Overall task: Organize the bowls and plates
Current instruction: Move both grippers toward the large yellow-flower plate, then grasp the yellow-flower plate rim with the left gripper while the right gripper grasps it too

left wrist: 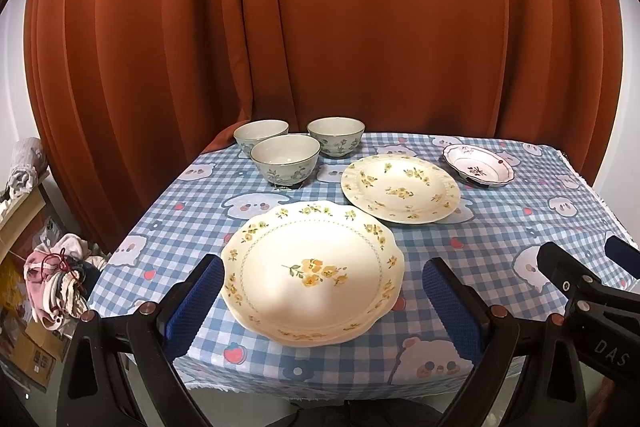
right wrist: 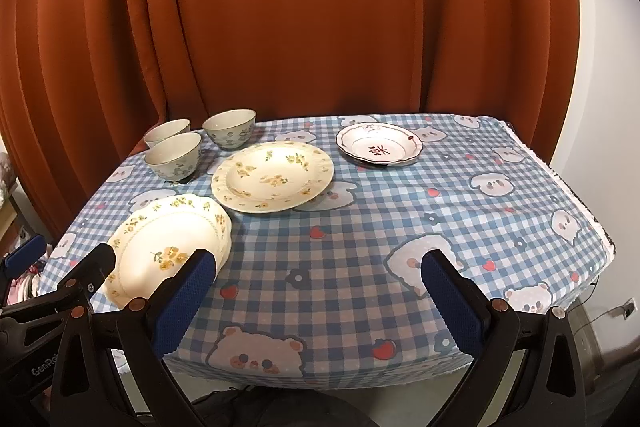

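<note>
Glazed scalloped plate (left wrist: 312,273), round bowls (left wrist: 286,159), checked cloth (left wrist: 480,239), pleated curtain (left wrist: 320,27)

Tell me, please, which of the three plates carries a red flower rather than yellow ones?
The small scalloped plate at the far right; the two larger plates bear yellow flowers.

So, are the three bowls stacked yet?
No, the three bowls stand separately on the tablecloth, none nested.

Cream plates (left wrist: 312,273), yellow flowers; blue-checked bear tablecloth (right wrist: 360,239); rust curtain (left wrist: 320,27).
</note>
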Demonstrator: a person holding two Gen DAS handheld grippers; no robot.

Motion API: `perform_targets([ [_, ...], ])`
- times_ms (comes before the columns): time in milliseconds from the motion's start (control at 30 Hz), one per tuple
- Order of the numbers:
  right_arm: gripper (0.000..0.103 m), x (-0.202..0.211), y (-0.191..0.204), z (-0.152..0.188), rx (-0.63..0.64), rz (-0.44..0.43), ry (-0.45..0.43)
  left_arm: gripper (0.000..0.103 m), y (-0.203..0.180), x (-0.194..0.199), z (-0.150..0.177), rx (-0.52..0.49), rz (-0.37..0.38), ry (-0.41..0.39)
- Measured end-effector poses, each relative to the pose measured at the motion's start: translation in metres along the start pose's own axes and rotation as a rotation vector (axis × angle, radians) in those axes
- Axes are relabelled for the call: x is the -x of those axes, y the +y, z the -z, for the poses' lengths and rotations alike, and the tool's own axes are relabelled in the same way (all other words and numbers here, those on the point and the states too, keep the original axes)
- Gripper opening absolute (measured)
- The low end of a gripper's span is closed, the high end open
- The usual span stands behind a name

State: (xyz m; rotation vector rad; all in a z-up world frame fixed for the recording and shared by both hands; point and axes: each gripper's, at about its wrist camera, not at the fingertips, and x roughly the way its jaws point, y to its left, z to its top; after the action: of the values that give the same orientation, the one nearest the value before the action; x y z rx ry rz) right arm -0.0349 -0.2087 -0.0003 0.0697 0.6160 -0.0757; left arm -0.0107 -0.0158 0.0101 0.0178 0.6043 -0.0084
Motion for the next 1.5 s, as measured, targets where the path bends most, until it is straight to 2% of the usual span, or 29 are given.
perform_targets([
  [967,0.103,-0.019,-0.003,-0.003,-0.015,-0.006,0.028,0.100,-0.001,-0.013,-0.003,-0.008,-0.003,0.025],
  [1233,0.103,-0.039,0.010,-0.011,-0.019,-0.013,0.066,0.100,0.012,-0.034,-0.008,-0.005,-0.002,0.067],
  [1500,0.103,-0.071,0.042,-0.029,-0.008,-0.020,0.110,0.097,0.037,-0.072,-0.029,-0.006,-0.003,0.116],
])
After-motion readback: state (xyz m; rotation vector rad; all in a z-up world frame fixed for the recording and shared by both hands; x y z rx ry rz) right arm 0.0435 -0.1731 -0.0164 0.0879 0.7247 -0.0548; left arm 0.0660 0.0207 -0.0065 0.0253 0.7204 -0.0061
